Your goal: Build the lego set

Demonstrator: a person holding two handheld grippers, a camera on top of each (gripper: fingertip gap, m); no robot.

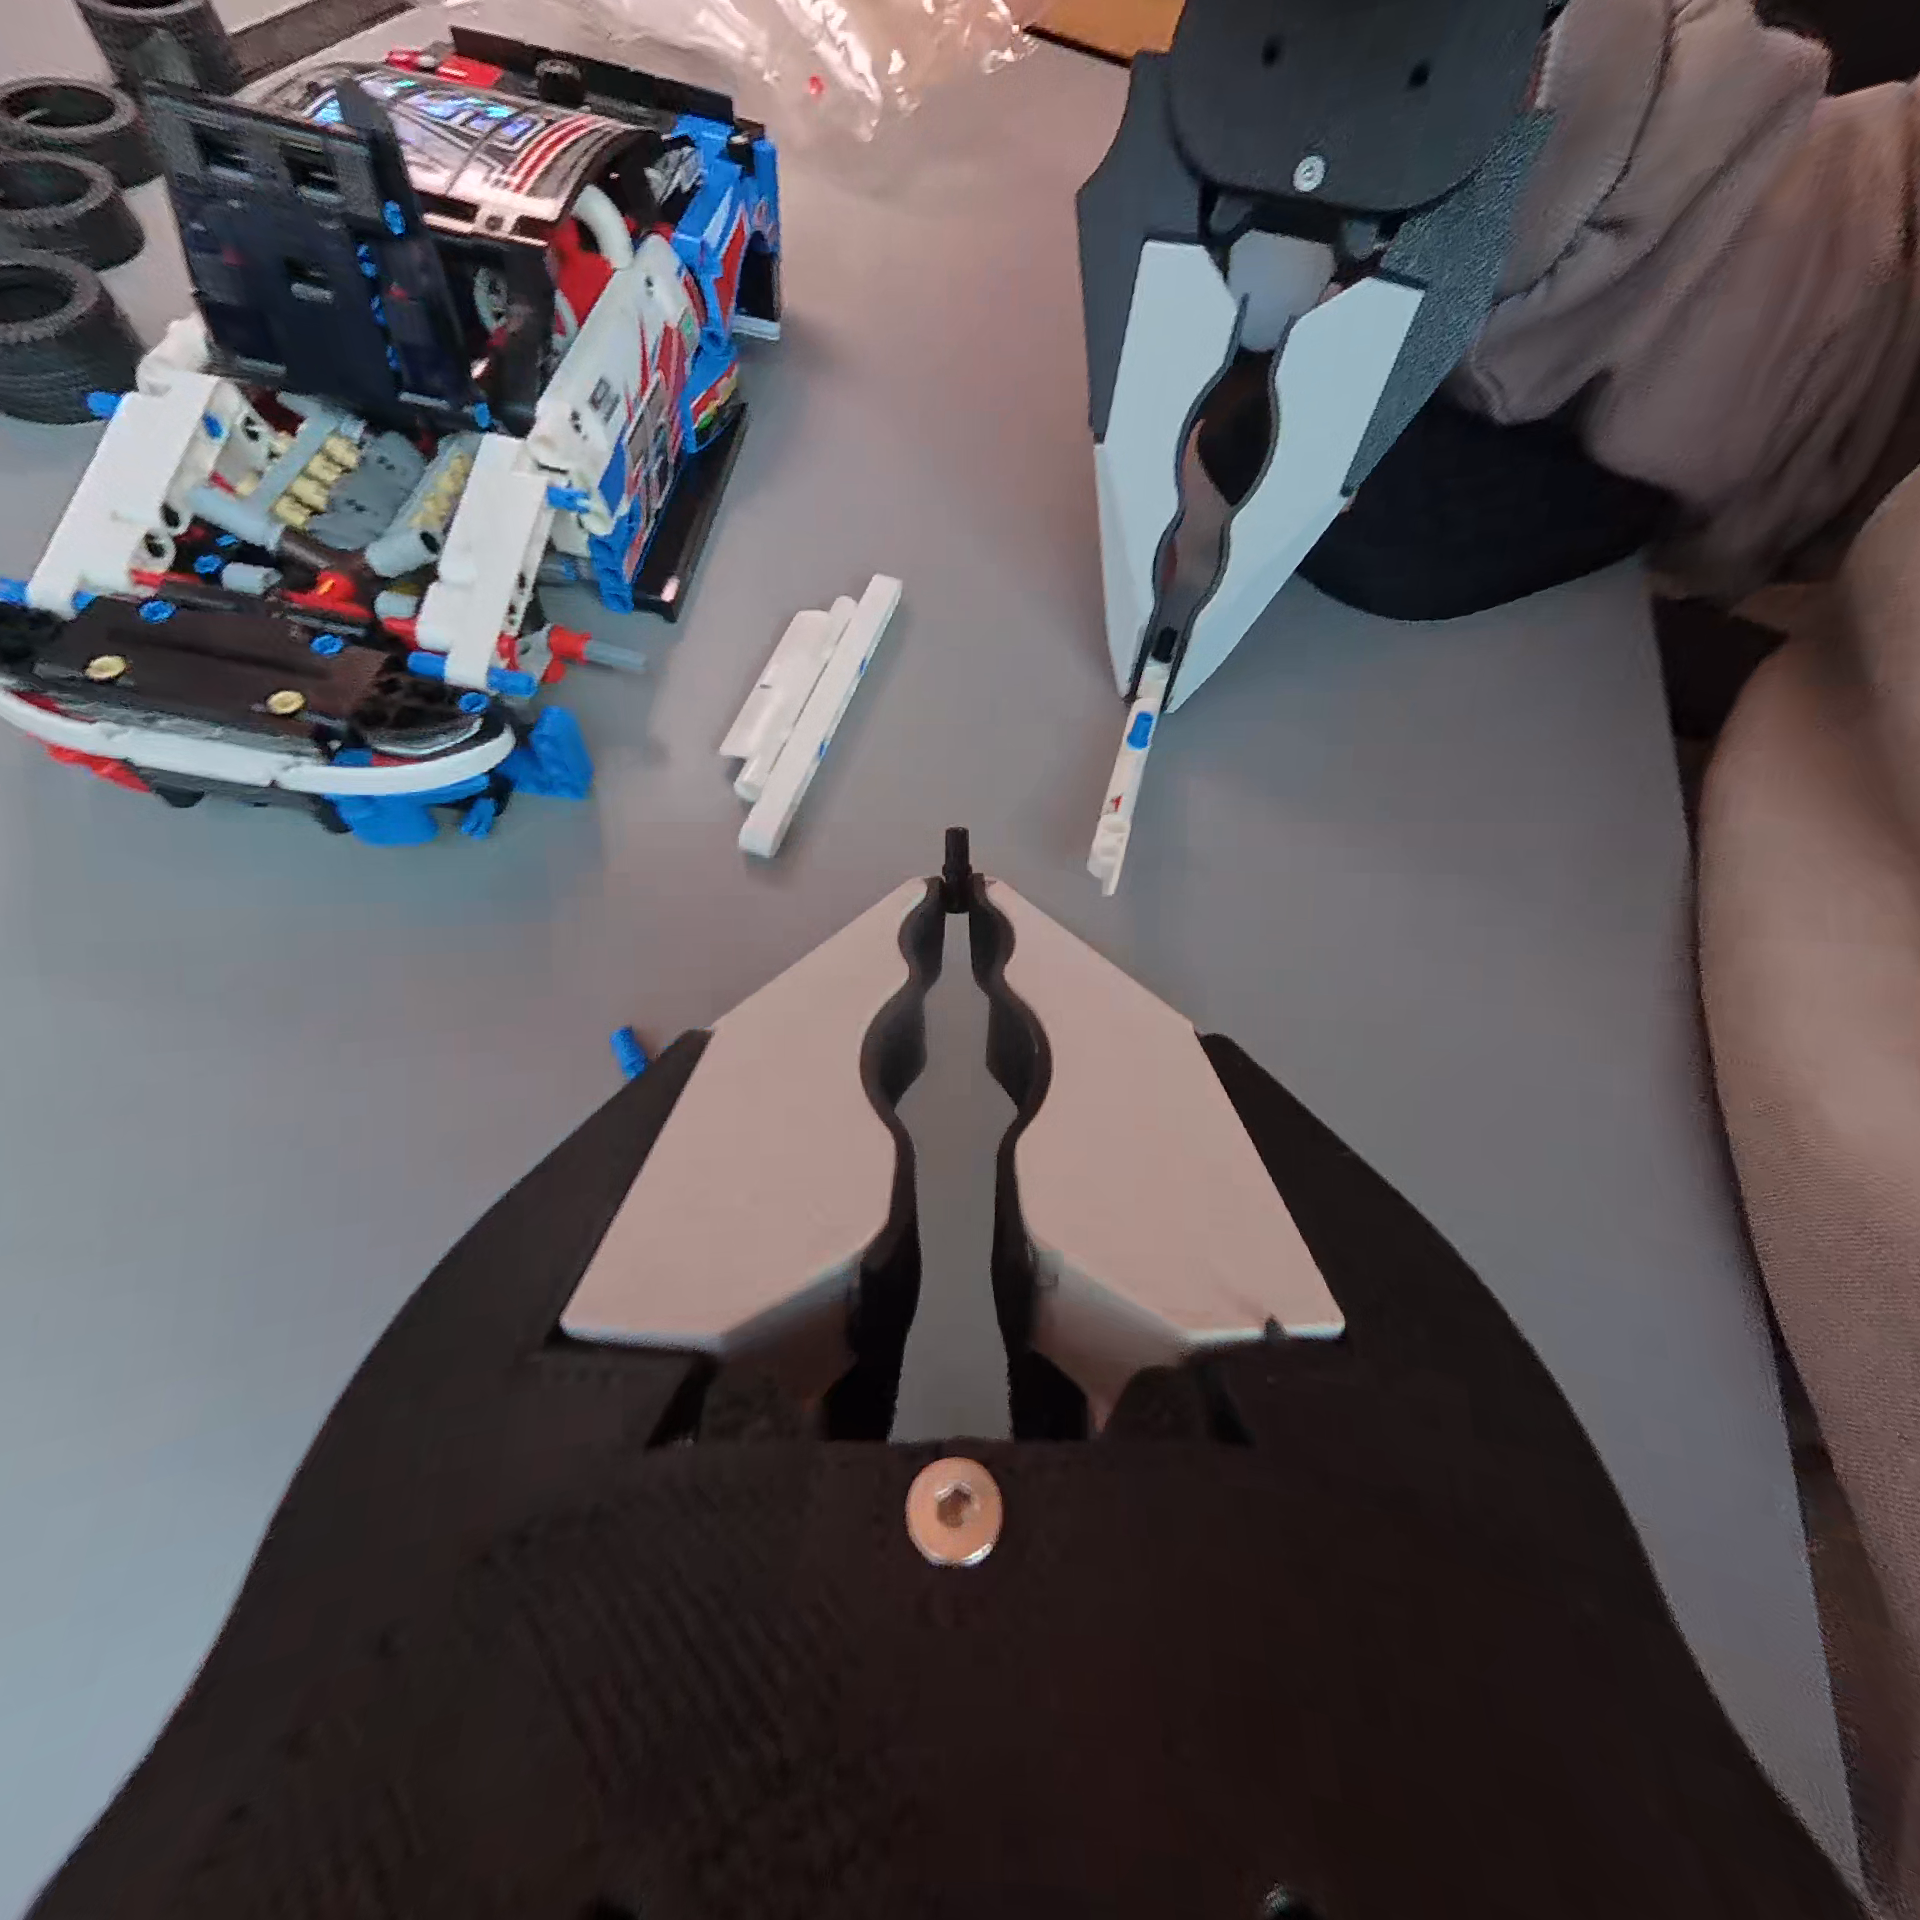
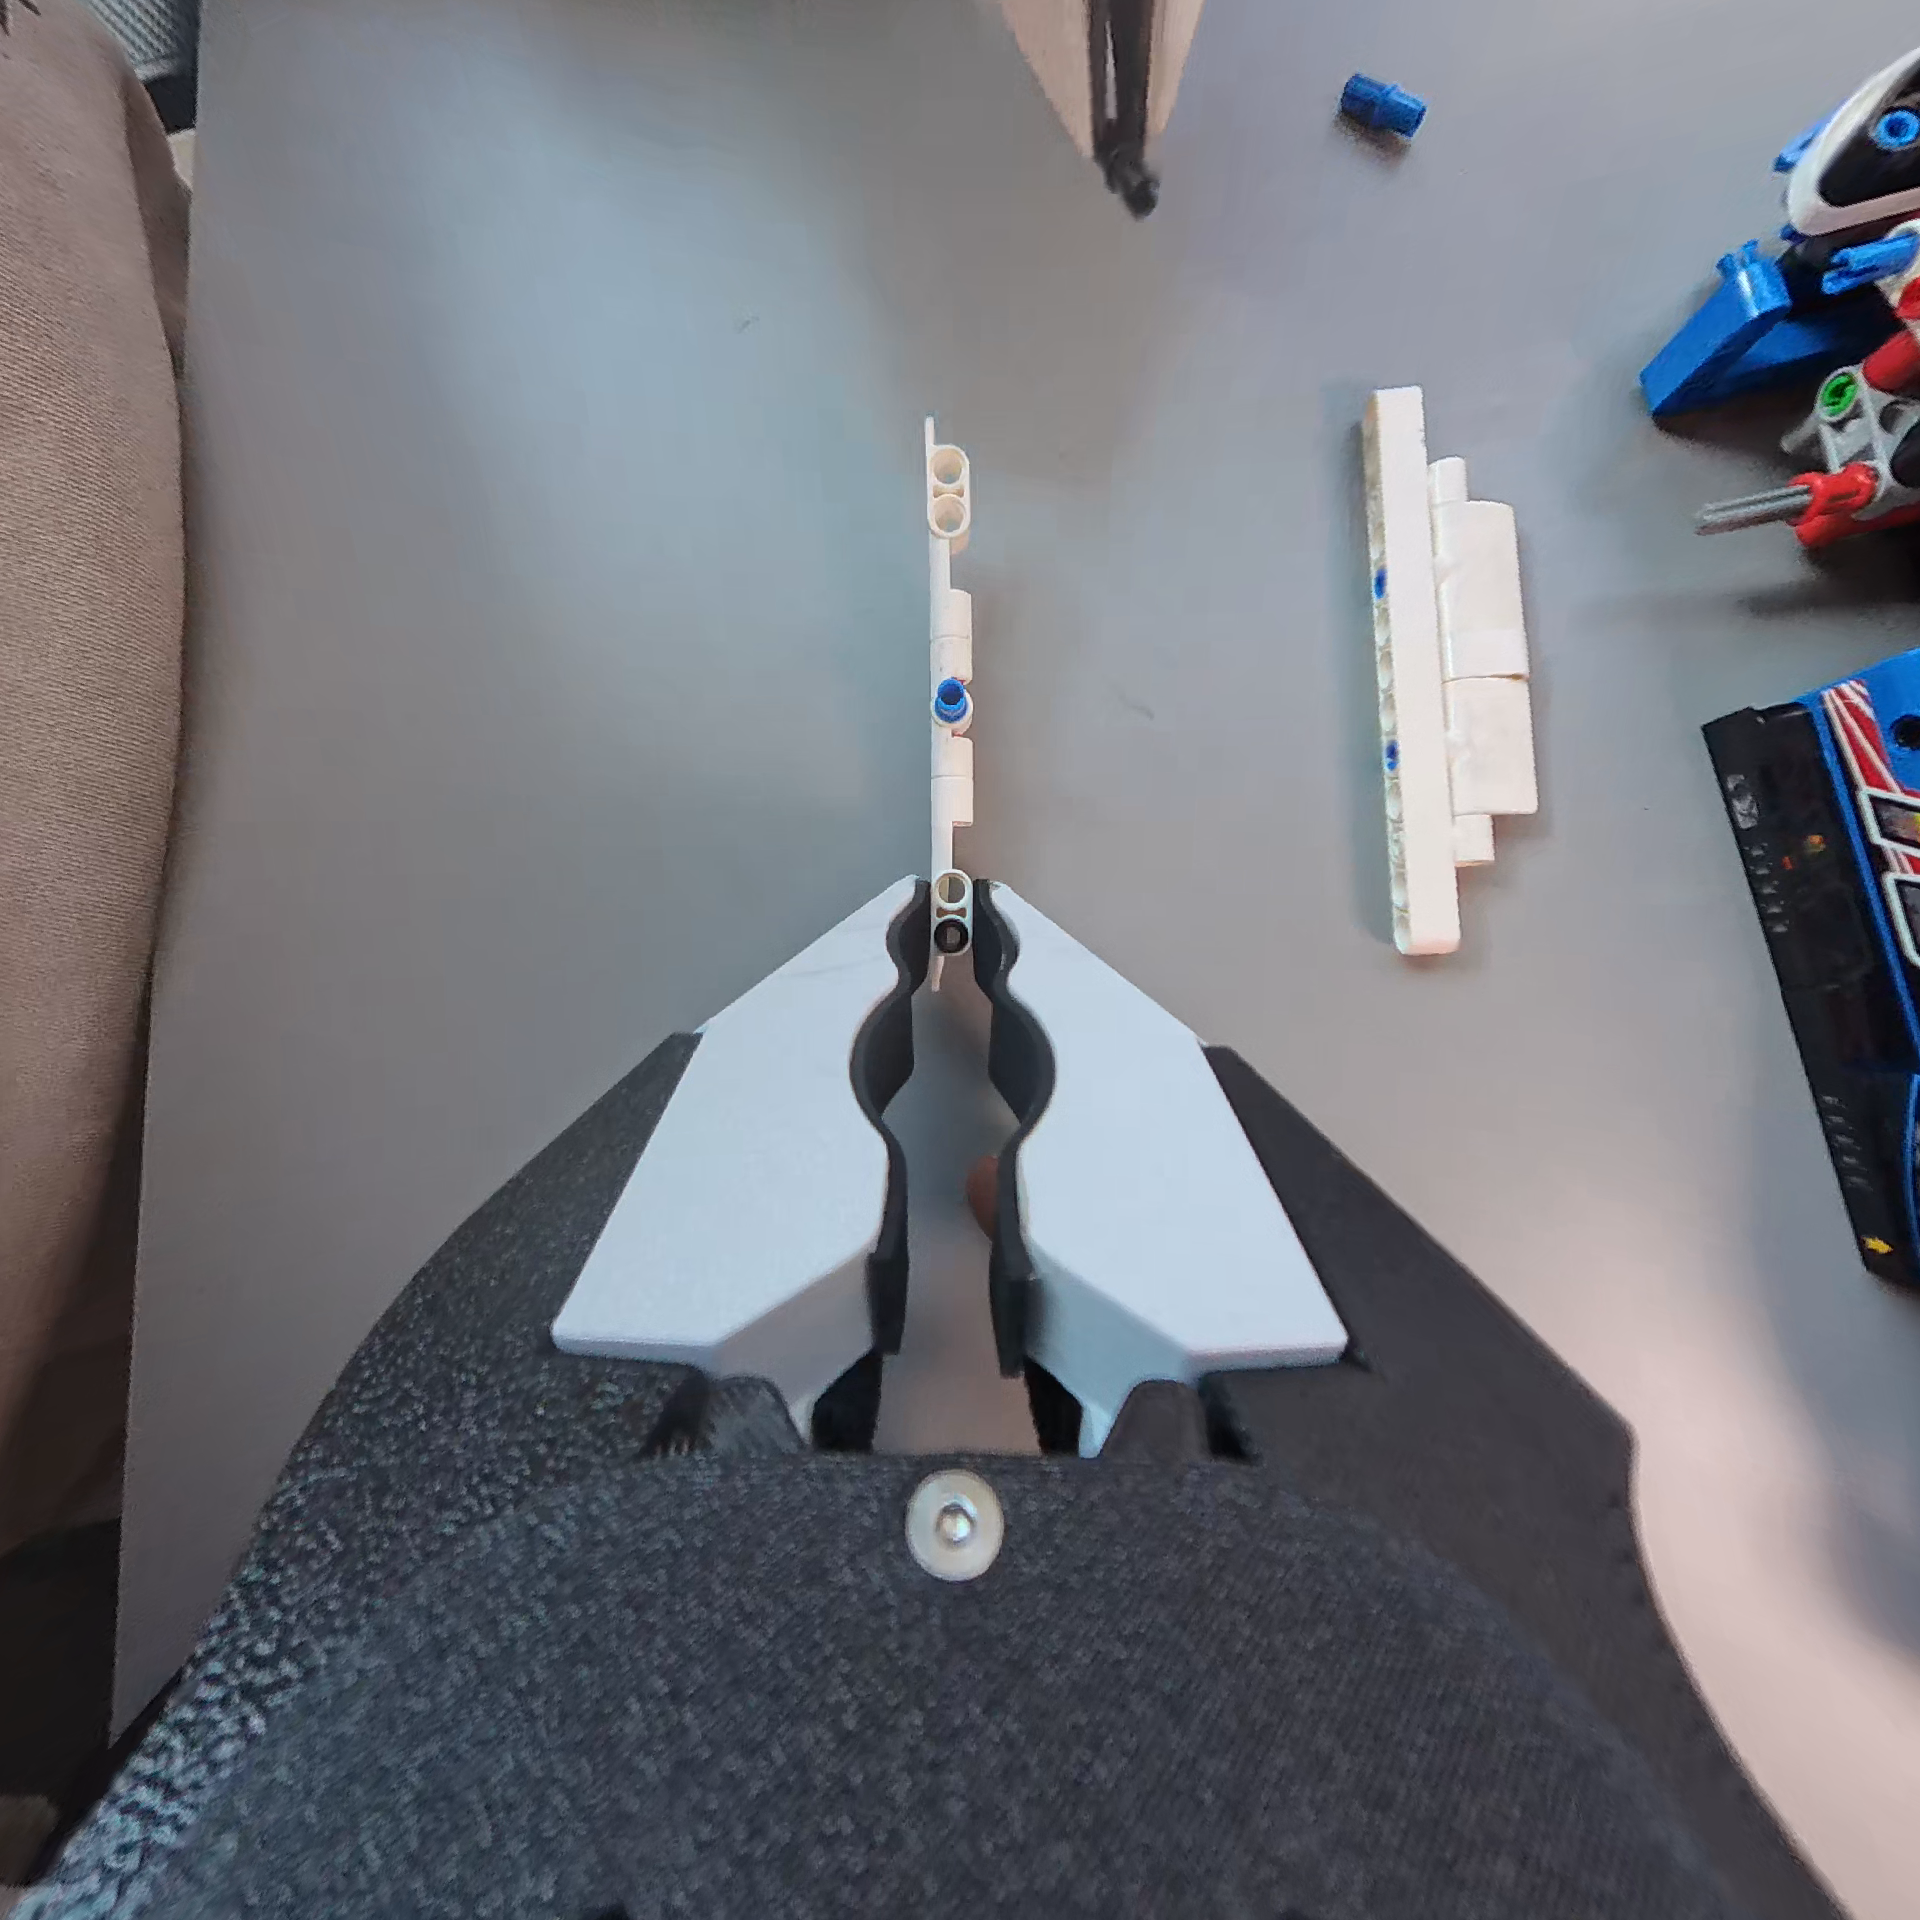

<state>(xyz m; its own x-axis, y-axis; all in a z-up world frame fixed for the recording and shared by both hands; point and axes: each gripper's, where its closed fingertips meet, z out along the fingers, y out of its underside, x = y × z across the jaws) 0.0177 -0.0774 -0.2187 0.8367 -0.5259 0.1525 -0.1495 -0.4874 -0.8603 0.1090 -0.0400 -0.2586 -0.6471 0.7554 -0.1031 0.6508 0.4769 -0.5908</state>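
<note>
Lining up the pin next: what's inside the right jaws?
The right gripper clamps one end of a white beam assembly carrying a blue pin. The beam's clamped end is partly hidden by the jaws.

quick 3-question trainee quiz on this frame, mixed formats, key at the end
1. True or false: the left tongs are shut on a small black pin.
2. What do the right tongs hold? A) a tyre B) a white panel piece with a blue pin C) nothing
3. Fill in: a loose white beam assembly lies on the grey table between the held panel and the partly built ___.

Key: 1 true; 2 B; 3 car
</note>
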